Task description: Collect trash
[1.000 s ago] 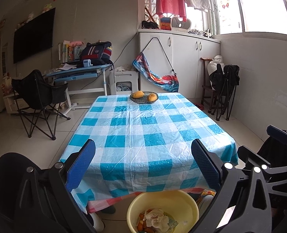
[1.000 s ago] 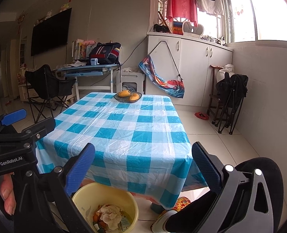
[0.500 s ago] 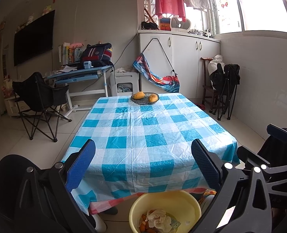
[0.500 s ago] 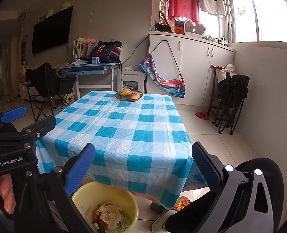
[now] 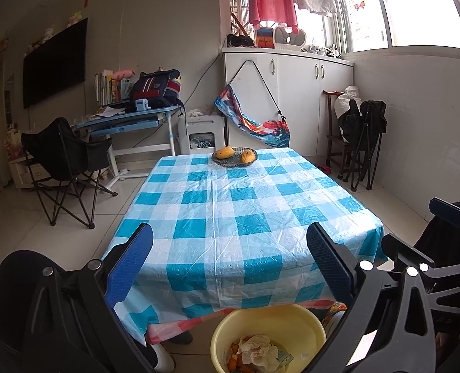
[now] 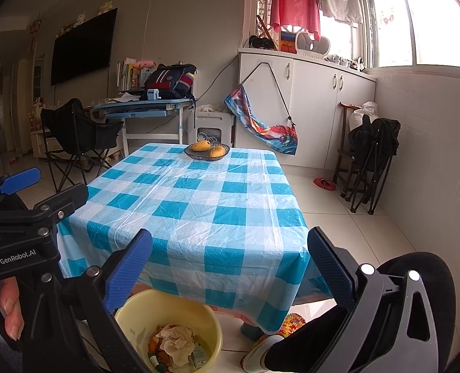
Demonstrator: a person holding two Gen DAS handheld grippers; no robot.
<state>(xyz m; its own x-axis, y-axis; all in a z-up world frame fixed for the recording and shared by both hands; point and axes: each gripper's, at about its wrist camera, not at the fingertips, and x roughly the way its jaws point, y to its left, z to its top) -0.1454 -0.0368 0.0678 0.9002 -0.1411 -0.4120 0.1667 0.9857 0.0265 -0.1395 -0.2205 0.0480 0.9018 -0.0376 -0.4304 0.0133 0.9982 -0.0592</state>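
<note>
A yellow bucket (image 5: 267,323) (image 6: 143,310) stands on the floor at the table's near edge, holding crumpled tissue (image 5: 258,351) (image 6: 175,342), orange peel and small wrappers. My left gripper (image 5: 230,261) is open and empty, held above the bucket and facing the table. My right gripper (image 6: 230,261) is open and empty too, just right of the left one, whose black body (image 6: 28,217) shows at the left of the right wrist view. The table (image 5: 245,205) (image 6: 199,205) wears a blue and white checked cloth.
A wire bowl with two mangoes (image 5: 234,157) (image 6: 206,150) sits at the table's far end. A black folding chair (image 5: 65,158) and a blue desk (image 5: 130,118) stand at the left. White cabinets (image 5: 292,93) and a folded chair (image 5: 363,133) lie at the right. A hand (image 6: 9,307) grips the left gripper.
Both grippers have risen and pulled back slightly, so the table looks a little farther off. The fingers stay open and empty.
</note>
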